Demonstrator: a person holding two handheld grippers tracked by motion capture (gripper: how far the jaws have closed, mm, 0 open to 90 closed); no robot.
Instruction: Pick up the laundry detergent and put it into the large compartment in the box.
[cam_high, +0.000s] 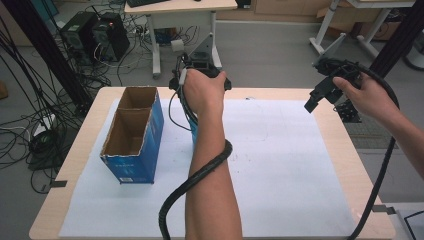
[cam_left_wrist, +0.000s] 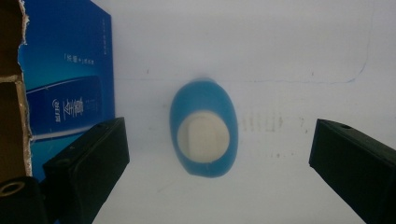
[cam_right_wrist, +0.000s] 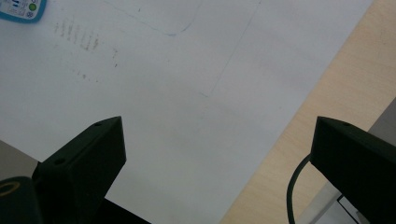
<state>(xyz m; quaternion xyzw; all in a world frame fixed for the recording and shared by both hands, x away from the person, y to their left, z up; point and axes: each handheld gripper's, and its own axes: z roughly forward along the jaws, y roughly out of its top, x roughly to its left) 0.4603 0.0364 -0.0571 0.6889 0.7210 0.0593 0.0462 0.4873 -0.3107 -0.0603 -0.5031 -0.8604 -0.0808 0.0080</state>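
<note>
A blue oval bottle (cam_left_wrist: 204, 100) with a white cap (cam_left_wrist: 203, 135) stands upright on the white paper, seen from straight above in the left gripper view. My left gripper (cam_left_wrist: 218, 142) hangs over it, open, one jaw on each side and clear of it. In the high view the left gripper (cam_high: 201, 67) points down under a hand, and a sliver of the bottle (cam_high: 193, 131) shows beside the forearm. My right gripper (cam_high: 314, 101) is held open in the air over the table's right edge, empty (cam_right_wrist: 217, 140).
An open blue cardboard box (cam_high: 134, 142) with two compartments stands left of the bottle, close to my left jaw (cam_left_wrist: 70, 88). White paper (cam_high: 280, 165) covers the wooden table (cam_high: 345, 150). A blue-edged label corner (cam_right_wrist: 21, 10) lies at the far left. Cables trail from both grippers.
</note>
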